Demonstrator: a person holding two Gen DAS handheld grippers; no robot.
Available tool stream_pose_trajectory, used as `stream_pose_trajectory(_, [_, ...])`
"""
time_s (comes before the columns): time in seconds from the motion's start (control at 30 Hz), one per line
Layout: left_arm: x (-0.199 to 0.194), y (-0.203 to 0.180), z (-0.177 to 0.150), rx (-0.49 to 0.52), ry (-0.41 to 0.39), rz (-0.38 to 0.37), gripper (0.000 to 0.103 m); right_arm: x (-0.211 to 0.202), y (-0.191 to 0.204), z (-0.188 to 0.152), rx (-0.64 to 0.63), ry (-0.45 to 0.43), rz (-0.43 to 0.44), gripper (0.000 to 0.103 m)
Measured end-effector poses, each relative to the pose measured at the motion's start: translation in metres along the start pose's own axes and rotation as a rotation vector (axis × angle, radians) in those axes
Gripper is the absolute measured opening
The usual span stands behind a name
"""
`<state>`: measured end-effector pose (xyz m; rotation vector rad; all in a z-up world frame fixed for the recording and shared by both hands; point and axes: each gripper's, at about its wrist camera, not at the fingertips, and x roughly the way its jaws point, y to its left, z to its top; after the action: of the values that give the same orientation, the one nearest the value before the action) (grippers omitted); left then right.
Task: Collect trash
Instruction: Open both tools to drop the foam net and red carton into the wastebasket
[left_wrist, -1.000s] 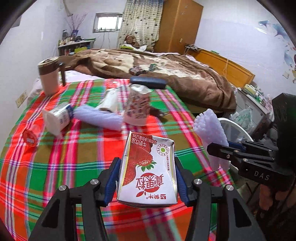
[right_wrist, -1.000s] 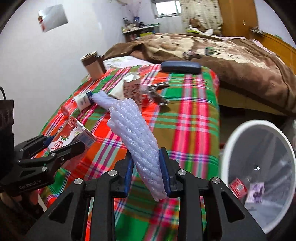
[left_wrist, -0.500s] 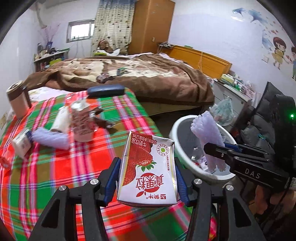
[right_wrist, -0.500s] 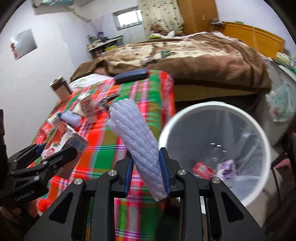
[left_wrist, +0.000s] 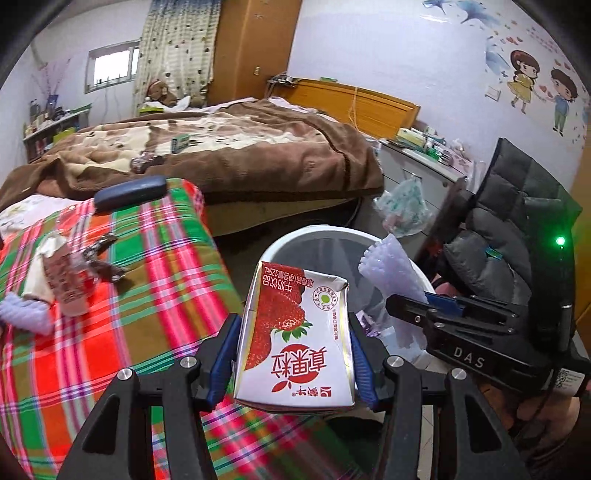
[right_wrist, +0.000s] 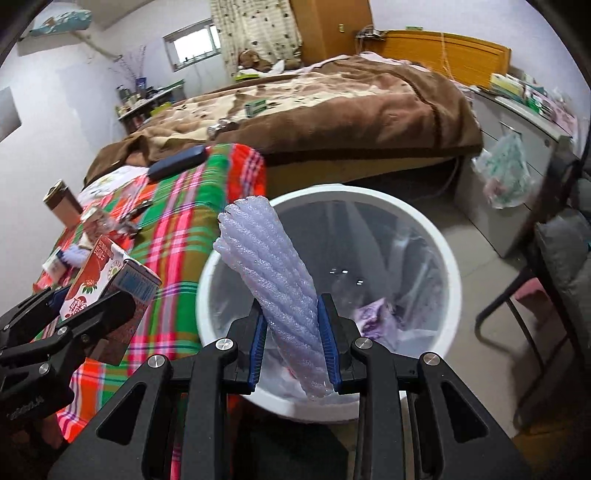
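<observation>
Foam sleeve (right_wrist: 275, 291) and strawberry milk carton (left_wrist: 295, 339) at the white bin (right_wrist: 452, 266)
Sleeve pinched upright in the right gripper (right_wrist: 293, 345), over the bin's mouth; carton clamped between the left gripper (left_wrist: 293, 360) pads, at the bin's rim beside the plaid-covered table (left_wrist: 147, 295); more litter lies on the plaid.

We hold two black tongs side by side, both tilted downward. Our left tongs (left_wrist: 293, 354) are clamped on a strawberry milk carton (left_wrist: 295, 332), the blue pads (left_wrist: 224, 354) pressing its two side walls, the carton standing upright between them with its print upside down to the camera. Our right tongs (right_wrist: 291, 343) grip a lavender foam sleeve (right_wrist: 273, 277) near its lower end, blue pads (right_wrist: 325, 339) squeezing it from both sides while the rest of it rises tilted above the fingers. Seen from the left wrist, our right tongs (left_wrist: 410, 302) reach in from the right edge; a bit of a hand (left_wrist: 546, 421) shows beneath them.
</observation>
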<state>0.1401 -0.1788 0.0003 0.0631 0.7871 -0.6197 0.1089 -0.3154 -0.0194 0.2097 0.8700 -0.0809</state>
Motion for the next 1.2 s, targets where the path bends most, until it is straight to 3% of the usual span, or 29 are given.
stream_pose_trajectory(0.53, [0.052,-0.018,0.012,0.018,0.062,-0.041,0.055,0.022,-0.030,-0.001,0.031,0.037,-0.089,0.029])
stream_pose_trajectory(0.7, [0.060,-0.019,0.015,0.005,0.066,-0.058,0.057,0.027,-0.037,-0.001,0.033,0.048,-0.120,0.041])
stream_pose_trajectory(0.77, [0.060,-0.019,0.015,0.004,0.064,-0.068,0.064,0.026,-0.040,-0.001,0.048,0.042,-0.119,0.058])
stream_pose_trajectory(0.8, [0.060,-0.018,0.015,-0.001,0.064,-0.072,0.064,0.026,-0.041,-0.001,0.057,0.040,-0.113,0.060])
stream_pose_trajectory(1.2, [0.037,-0.014,0.010,0.003,0.035,-0.036,0.064,0.015,-0.033,-0.002,0.065,0.002,-0.103,0.061])
